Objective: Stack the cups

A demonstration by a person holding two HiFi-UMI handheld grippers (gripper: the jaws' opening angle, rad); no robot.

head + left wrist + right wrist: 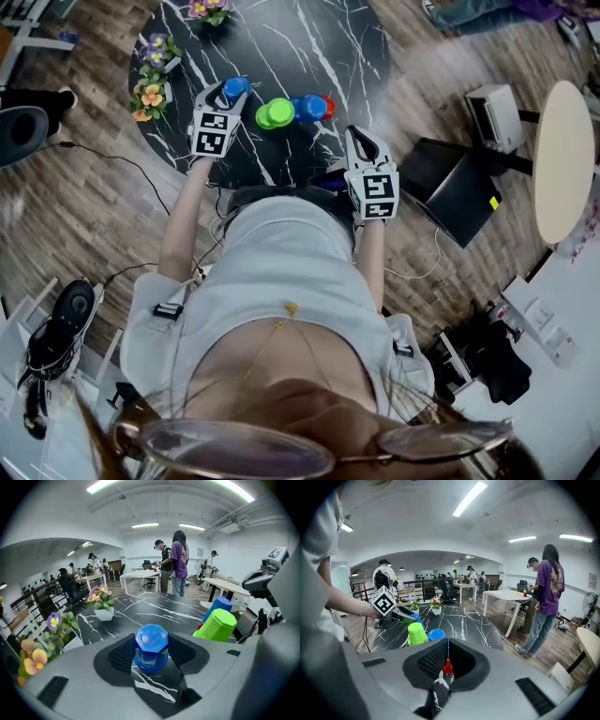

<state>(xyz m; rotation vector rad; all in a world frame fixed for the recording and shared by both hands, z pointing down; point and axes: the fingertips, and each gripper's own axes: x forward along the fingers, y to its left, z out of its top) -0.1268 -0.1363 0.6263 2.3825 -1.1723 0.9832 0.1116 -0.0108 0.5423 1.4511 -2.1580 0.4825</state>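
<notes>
- The left gripper (pixel 227 96) is seen at the left of the table (pixel 281 37), with its jaws held wide apart.
- A blue cup (pixel 151 646) is set upside down between them, and both pads appear to be laid against its sides. How firmly it is pinched cannot be judged.
- The right gripper (pixel 447 649) is held at the near right edge with its jaws closed together and nothing caught in them.
- The other cups are lined up mid-table to the right of the left gripper. A green cup (pixel 216 626) is nearest, then a second blue cup (pixel 218 605), then a red cup (pixel 447 666) just beyond the right gripper's tips.
- The stack is judged hardly begun, since the blue cup has yet to be carried across and dropped over another.
- Risk one: the cup is tapered and looks smooth, so it could be squeezed out of a light pinch and dropped.
- Risk two: the row is packed close, so the green cup could be clipped on approach and its neighbours toppled.
- Risk three: if the blue cup is brought in tilted, its rim could be caught on the lower cup's edge and the seating missed.
- Risk four: the red cup could be nudged if the closed right gripper is drifted forward.
- The flowers (pixel 150 94) at the far left could be brushed by a wide swing.
</notes>
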